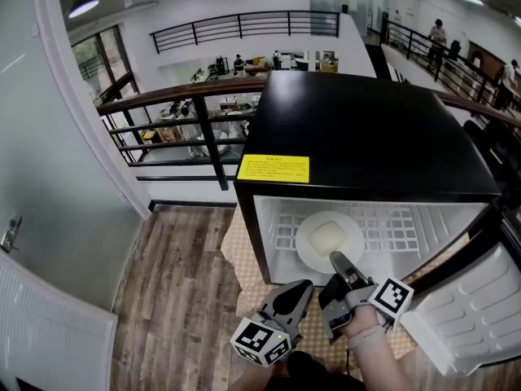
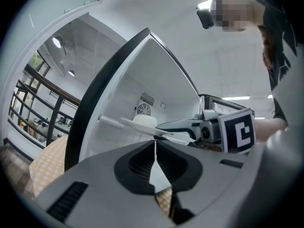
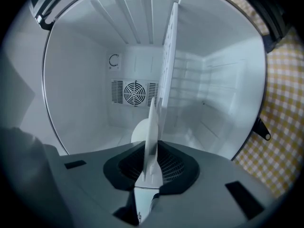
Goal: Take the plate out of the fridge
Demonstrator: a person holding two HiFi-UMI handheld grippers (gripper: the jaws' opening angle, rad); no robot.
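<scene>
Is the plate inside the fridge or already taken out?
Inside: the plate lies on the wire shelf within the fridge, and the right gripper is closed on its near rim.

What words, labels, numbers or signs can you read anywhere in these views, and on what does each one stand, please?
Yellow label on top of the black fridge: print too small to read.
Square markers on the cubes of the left gripper and right gripper: black-and-white patterns, no letters.
Nothing else readable.
</scene>
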